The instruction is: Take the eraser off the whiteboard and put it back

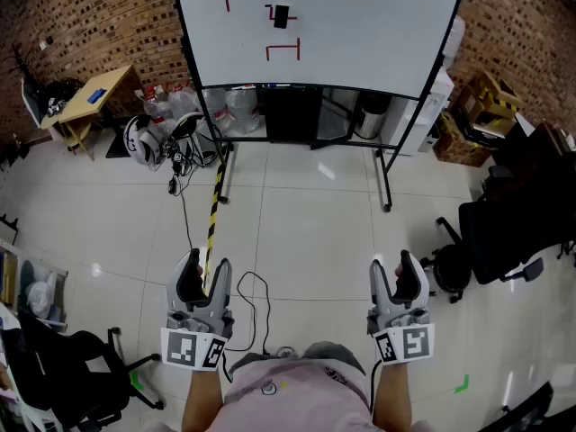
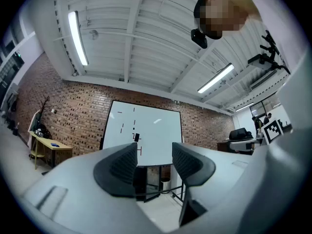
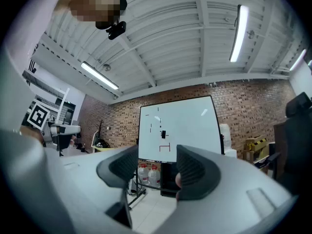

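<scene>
The small black rectangular eraser [image 1: 281,16] sat upright on the face of the large white whiteboard [image 1: 360,25], in its upper middle part, just above an open bracket of red lines [image 1: 283,52] and among a few short red and black dashes. It showed as a dark, slightly tilted block; it was too small in every view to make out its felt, handle or any print. The board stood on a black wheeled stand against a red-brick wall [image 1: 99,16], well apart from both tools. The left gripper [image 1: 204,268] and the right gripper [image 1: 394,268], both pale grey with black ribbed pads, were held side by side near the person's body over the white tiled floor [image 1: 306,214]. In the left gripper view the jaws stood spread with nothing between them, only the distant whiteboard [image 2: 156,130] and the eraser [image 2: 136,137] seen past the gap. The right gripper view showed the same: jaws apart and empty, the whiteboard [image 3: 190,126] and the eraser [image 3: 163,134] far beyond. The top of the board was cut off by the upper edge of the head view, and in both gripper views the pads hid most of the stand. The person's forearms ran out of the head view's lower edge.
</scene>
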### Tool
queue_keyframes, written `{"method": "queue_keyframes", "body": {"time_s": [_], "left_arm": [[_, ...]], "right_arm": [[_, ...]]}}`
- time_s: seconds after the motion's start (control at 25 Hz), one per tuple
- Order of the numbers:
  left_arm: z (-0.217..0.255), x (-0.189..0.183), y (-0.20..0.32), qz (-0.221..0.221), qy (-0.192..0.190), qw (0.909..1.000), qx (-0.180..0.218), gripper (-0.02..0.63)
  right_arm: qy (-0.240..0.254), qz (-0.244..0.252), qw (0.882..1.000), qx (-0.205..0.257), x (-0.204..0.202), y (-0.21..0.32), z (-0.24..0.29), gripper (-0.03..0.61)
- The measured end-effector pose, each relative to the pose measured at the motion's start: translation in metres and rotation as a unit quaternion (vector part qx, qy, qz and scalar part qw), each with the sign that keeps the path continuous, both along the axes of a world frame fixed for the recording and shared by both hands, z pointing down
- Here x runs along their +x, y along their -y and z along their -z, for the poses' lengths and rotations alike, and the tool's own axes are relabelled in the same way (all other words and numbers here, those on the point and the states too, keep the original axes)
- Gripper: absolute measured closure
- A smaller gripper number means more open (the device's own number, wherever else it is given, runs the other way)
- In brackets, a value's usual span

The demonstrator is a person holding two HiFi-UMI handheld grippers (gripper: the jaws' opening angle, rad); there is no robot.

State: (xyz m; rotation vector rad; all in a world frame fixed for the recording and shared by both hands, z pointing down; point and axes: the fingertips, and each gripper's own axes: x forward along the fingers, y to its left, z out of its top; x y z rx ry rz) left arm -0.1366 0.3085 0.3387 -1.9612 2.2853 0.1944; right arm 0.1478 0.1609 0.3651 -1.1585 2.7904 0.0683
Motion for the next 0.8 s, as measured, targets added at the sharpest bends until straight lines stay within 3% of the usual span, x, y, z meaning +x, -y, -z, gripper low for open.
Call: {"method": "queue_keyframes", "body": {"time_s": [0.24, 0.8], "left_arm": [[0.001, -0.007, 0.038, -0.001, -0.001, 1.0000, 0.005, 0.402], [0.005, -0.013, 0.160, 0.013, -0.011, 0.9998, 0.009, 0.402]], "right_arm": [[0.010, 0.012, 1.000, 0.007, -0.013, 0.029, 0.002, 0.339], [0.007, 0.071, 0.997, 0.007, -0.054, 0.151, -0.002, 0.339]]}}
